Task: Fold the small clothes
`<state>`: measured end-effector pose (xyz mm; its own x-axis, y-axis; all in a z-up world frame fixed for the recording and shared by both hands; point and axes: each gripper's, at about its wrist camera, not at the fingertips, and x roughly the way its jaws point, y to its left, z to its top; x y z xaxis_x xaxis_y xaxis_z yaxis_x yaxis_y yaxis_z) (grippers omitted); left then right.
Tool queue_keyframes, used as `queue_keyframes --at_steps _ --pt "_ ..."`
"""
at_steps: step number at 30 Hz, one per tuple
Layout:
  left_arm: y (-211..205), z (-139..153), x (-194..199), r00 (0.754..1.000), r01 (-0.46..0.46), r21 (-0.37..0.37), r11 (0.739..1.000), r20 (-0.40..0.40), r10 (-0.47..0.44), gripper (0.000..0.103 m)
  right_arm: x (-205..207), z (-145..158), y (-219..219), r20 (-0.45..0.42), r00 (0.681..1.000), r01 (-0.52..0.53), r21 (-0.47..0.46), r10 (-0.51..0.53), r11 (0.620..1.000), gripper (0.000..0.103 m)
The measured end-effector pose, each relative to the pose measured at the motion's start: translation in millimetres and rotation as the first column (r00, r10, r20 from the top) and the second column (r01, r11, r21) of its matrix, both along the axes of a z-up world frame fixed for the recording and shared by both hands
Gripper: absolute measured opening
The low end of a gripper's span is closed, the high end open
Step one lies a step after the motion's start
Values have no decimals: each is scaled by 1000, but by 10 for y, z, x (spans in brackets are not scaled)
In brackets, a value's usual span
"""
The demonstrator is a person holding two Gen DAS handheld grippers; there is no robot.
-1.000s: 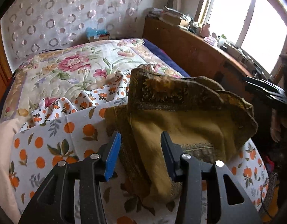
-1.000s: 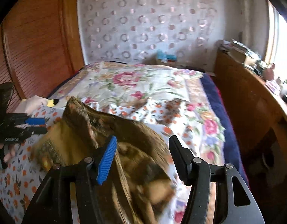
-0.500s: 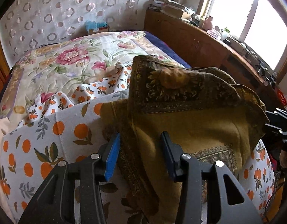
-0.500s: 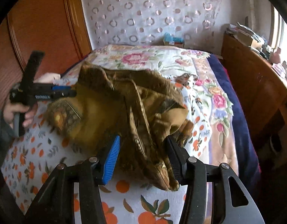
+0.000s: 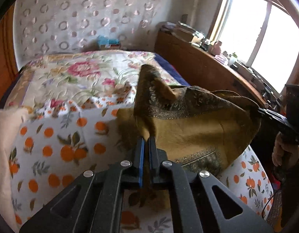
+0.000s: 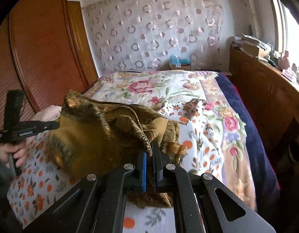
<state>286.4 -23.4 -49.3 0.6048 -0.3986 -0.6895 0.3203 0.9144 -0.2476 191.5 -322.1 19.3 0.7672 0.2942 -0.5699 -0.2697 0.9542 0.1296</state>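
Note:
A mustard-brown patterned cloth (image 5: 198, 128) is lifted off the bed and hangs stretched between both grippers. My left gripper (image 5: 146, 141) is shut on the cloth's near edge. My right gripper (image 6: 149, 149) is shut on another edge of the same cloth (image 6: 95, 134). In the left wrist view the right gripper (image 5: 273, 116) shows at the far right, at the cloth's other end. In the right wrist view the left gripper (image 6: 27, 129) shows at the left, at the cloth's far end.
The bed carries an orange-print sheet (image 5: 58, 149) over a floral quilt (image 5: 75, 73). A pale cloth (image 5: 3, 128) lies at the left. A wooden sideboard (image 5: 203, 66) with clutter stands right of the bed, a wooden wardrobe (image 6: 42, 48) on its left.
Both grippers were open over the cloth; now both have shut on its edges and lifted it off the bed, stretched between them.

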Motion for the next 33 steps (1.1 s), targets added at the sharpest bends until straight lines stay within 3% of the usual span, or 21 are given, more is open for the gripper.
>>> queue_keyframes --at_steps 5,8,13,16,17,19,20,21,22,23,25,28,33 --pt "-6 -142 86 1000 -18 50 999 -25 19 5 414 -172 4 -51 998 43 -33 -44 999 4" --pt "-1 -166 81 999 -33 96 995 -8 34 5 495 -108 73 -35 997 69 -30 -70 997 4" --pt "76 -173 109 999 -49 90 995 -16 51 5 483 102 -19 22 987 157 12 -157 988 4" --pt "110 -136 130 998 -55 80 995 -15 56 5 476 103 26 13 986 164 -32 -164 986 4" --pt "112 -113 141 999 -52 80 995 -10 53 11 461 97 58 10 988 157 -42 -157 987 4" --pt "114 -75 155 999 -48 76 996 6 48 32 443 105 143 -8 993 115 -41 -116 992 6" --pt "111 -41 171 999 -44 61 997 17 43 45 448 105 209 -18 996 87 -53 -88 995 13" --pt "112 -28 188 999 -42 52 998 21 41 49 463 100 264 -25 997 70 -74 -73 995 17" --pt "109 -23 216 999 -42 50 998 20 41 52 473 102 308 -25 997 68 -100 -71 993 28" --pt "105 -28 238 999 -41 52 998 18 41 60 502 116 307 -26 997 71 -115 -75 991 47" --pt "85 -41 289 999 -37 55 998 19 36 66 527 110 326 -48 997 62 -110 -68 992 69" --pt "24 -123 428 1000 -27 75 997 -3 27 68 530 57 321 -85 995 48 -111 -58 993 75" --pt "-78 -367 671 996 -1 108 994 -83 10 68 651 -122 225 -198 974 87 -117 -109 989 75"
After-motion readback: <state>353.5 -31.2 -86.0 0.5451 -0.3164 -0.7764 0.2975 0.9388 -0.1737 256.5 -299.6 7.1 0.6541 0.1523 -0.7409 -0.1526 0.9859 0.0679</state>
